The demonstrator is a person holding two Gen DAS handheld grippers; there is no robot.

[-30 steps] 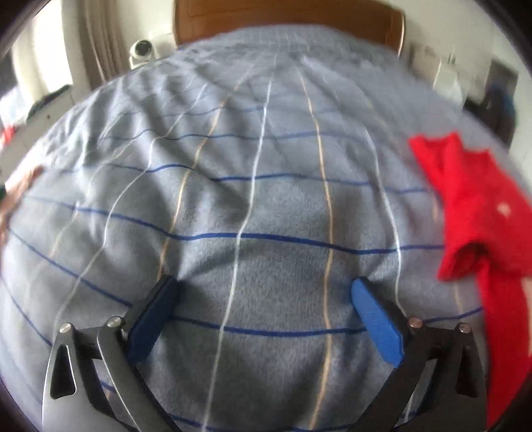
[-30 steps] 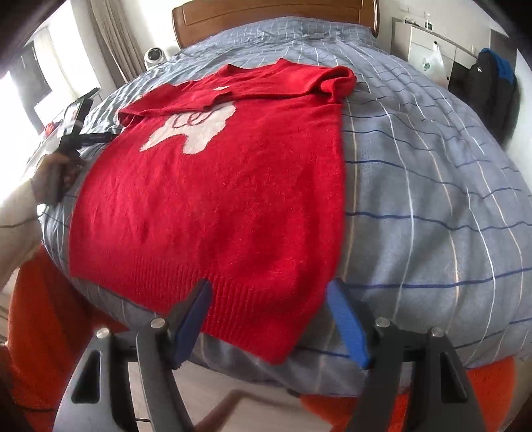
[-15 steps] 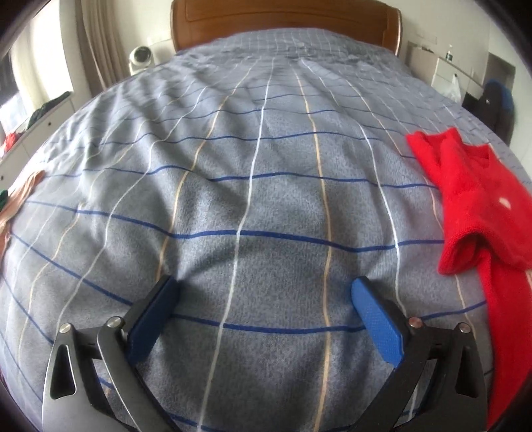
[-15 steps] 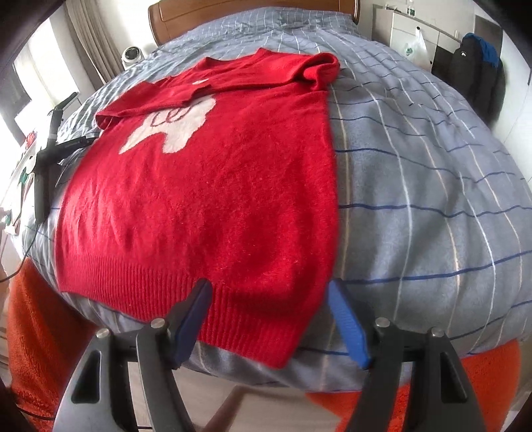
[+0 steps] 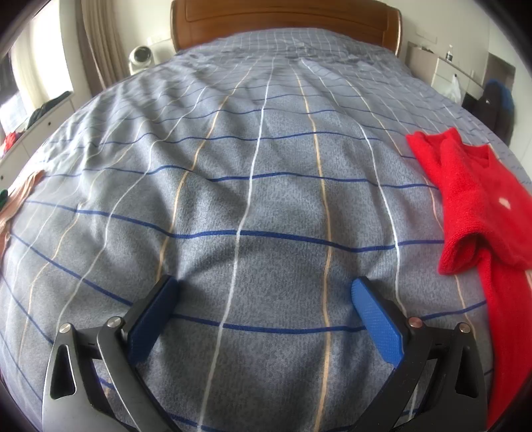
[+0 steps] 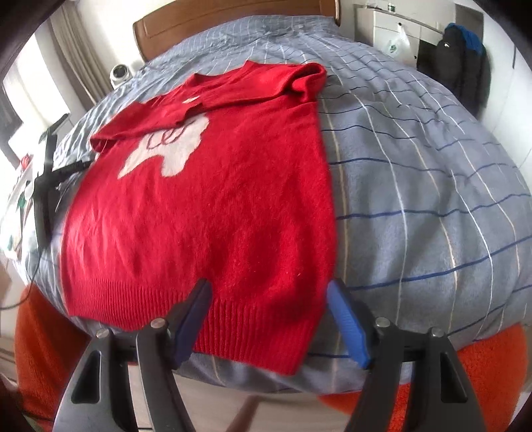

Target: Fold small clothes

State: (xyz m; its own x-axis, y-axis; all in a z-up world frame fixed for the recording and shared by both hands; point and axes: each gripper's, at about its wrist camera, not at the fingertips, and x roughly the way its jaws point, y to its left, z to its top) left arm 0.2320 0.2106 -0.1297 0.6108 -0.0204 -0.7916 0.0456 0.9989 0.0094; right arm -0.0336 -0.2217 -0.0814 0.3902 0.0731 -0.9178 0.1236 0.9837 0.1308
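A red sweater [image 6: 206, 206] with a white motif lies flat on the grey-blue checked bedspread [image 6: 415, 186], its sleeves folded across the chest. My right gripper [image 6: 268, 289] hangs open over the ribbed hem, close to the hem's right corner, with neither pad pressing on the knit. In the left wrist view the sweater [image 5: 472, 199] shows only at the right edge. My left gripper [image 5: 264, 285] is open over bare bedspread [image 5: 259, 186], well left of the sweater. In the right wrist view the left gripper [image 6: 45, 176] appears as a black frame beside the sweater's left sleeve.
A wooden headboard [image 5: 282, 16] closes the far end of the bed. A white round device [image 5: 141, 59] stands at the back left, a cabinet and a dark bag [image 6: 465, 56] at the right. A peach garment [image 5: 20, 199] lies at the left edge. Orange fabric [image 6: 449, 359] shows below the bed's near edge.
The right wrist view has rolled, and the hem's right corner now sits between the right jaws. The hand and sleeve seen at its left have left the view. The left gripper has held still.
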